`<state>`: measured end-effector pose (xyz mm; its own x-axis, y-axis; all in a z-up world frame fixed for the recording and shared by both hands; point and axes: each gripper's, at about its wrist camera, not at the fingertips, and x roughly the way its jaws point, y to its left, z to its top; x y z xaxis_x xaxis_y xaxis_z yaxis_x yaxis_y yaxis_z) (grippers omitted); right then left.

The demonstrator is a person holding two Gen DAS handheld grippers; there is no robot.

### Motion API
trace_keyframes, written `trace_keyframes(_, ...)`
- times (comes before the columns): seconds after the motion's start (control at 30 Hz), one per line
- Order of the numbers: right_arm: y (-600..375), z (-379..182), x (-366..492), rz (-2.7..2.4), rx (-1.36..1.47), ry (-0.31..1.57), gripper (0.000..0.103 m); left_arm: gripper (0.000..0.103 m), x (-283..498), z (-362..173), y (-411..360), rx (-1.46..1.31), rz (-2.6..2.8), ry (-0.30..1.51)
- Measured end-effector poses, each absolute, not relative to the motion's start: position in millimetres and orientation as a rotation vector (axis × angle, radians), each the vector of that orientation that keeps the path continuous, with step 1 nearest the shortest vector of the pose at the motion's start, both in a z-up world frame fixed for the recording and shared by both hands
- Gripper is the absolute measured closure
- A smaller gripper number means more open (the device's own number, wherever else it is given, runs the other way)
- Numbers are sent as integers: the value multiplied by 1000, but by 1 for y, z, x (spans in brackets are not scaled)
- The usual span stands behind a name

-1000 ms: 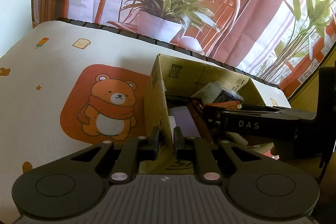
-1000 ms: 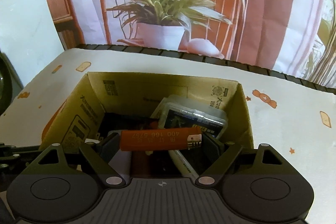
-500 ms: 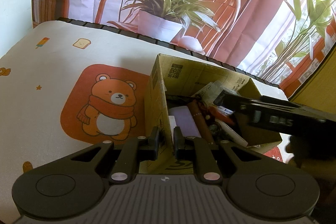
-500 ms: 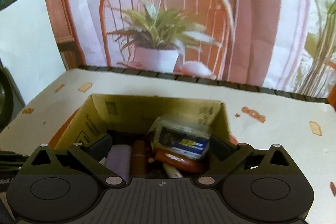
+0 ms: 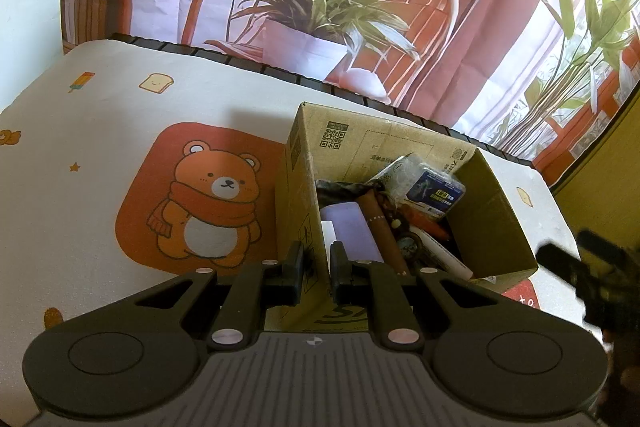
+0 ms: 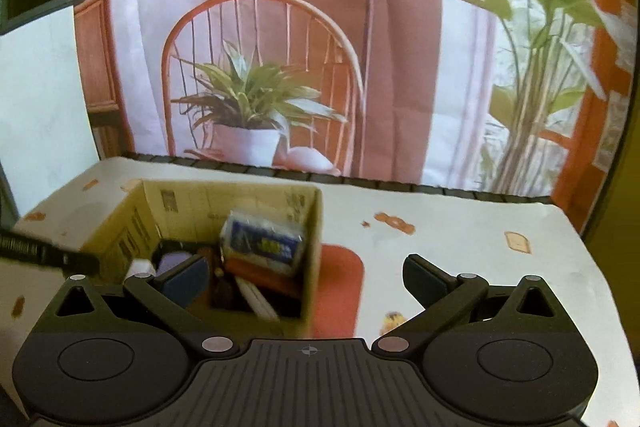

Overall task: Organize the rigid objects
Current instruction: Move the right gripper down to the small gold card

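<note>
Left wrist view
Surface [image 5: 100,115]: a white cover printed with small toast, ice-lolly and star motifs, and a large orange patch showing a bear in a scarf [image 5: 208,203] just left of the cardboard box.
Cardboard box [image 5: 296,195]: open-topped, standing on the surface right of the bear.
Box contents: a clear plastic pack with a blue card [image 5: 436,187] leans at the far right corner; a lilac block [image 5: 352,227], a brown stick [image 5: 384,231], an orange lighter [image 5: 428,221] and a white pen [image 5: 444,255] lie crowded below it.
Left tool [image 5: 316,267]: narrow, its two fingers pinching the box's near-left wall, one outside and one inside.
Right tool [image 5: 592,279]: a dark blur past the box's right side.
Room: behind the box hangs a printed backdrop [image 5: 320,7] of a chair, a potted plant and a lamp; a dark ridged strip edges the surface's far side.

Right wrist view
Right tool [image 6: 304,275]: spread wide with nothing gripped, held above the box's near-right corner.
Cardboard box [image 6: 224,199]: left of centre, with the plastic pack [image 6: 260,243] propped on top of its load.
Left tool [image 6: 40,251]: a dark bar reaching to the box's left wall.
Surface [image 6: 460,227]: bare white cover with scattered motifs right of the box, an orange patch [image 6: 340,287] beside the box's right wall.
Room: the same backdrop [image 6: 380,27] behind the box, a white wall to its left.
</note>
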<state>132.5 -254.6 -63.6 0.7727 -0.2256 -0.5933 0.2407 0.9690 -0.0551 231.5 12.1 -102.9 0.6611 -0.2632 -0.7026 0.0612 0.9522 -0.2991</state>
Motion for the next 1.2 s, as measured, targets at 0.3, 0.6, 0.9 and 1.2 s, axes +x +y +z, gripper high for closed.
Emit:
trace_keyframes(0.3,-235,-98,104,-176,26,760,1,89,232,-103,14,-255,-184,831)
trace_keyframes(0.6,-209,-139,116,-72,-28,893,14,89,232,-103,14,-250,-183,831)
trace_keyframes(0.9,-194,-160,122,-32,-63,952,35,89,232,-103,13,-251,-183,832)
trace_keyframes(1.2,-201,-159,123,-8,-36,946,58,89,232,-103,14,-250,-183,832)
